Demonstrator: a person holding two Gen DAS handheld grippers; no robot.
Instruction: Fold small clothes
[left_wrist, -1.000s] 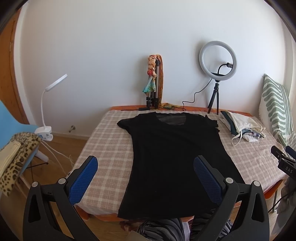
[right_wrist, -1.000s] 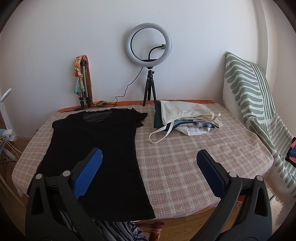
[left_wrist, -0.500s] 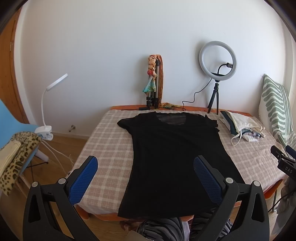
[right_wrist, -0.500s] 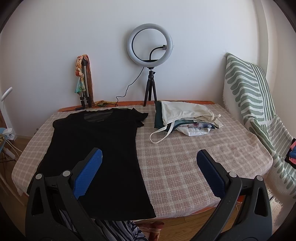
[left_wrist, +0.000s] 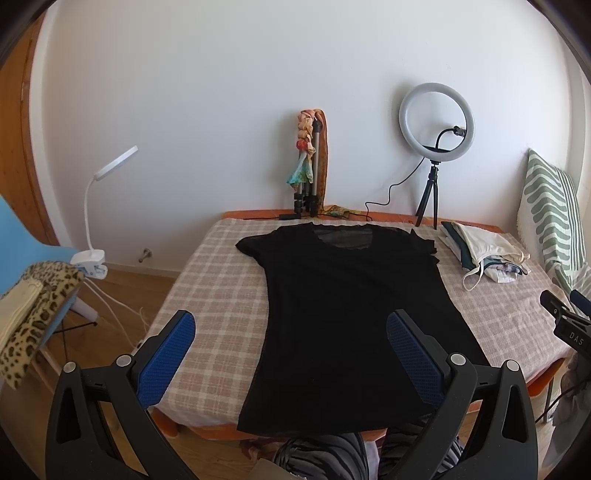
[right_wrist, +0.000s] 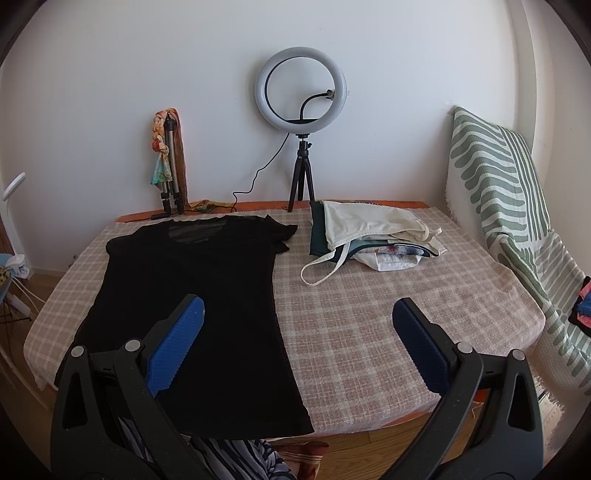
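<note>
A black short-sleeved T-shirt lies spread flat on the checked tablecloth, neck toward the wall, hem at the near table edge. My left gripper hovers open above the near edge, its blue pads straddling the shirt's lower left part, holding nothing. In the right wrist view my right gripper is open too, above the shirt's right hem side and the bare cloth, with nothing between its fingers.
A pile of folded clothes sits at the back right. A ring light on a tripod and a tripod wrapped in scarves stand by the wall. A striped green cushion leans right; a white lamp and blue chair left.
Both views have barely shifted; the right gripper's view drifted slightly to the left. The shirt lies as before and both grippers stay open.
</note>
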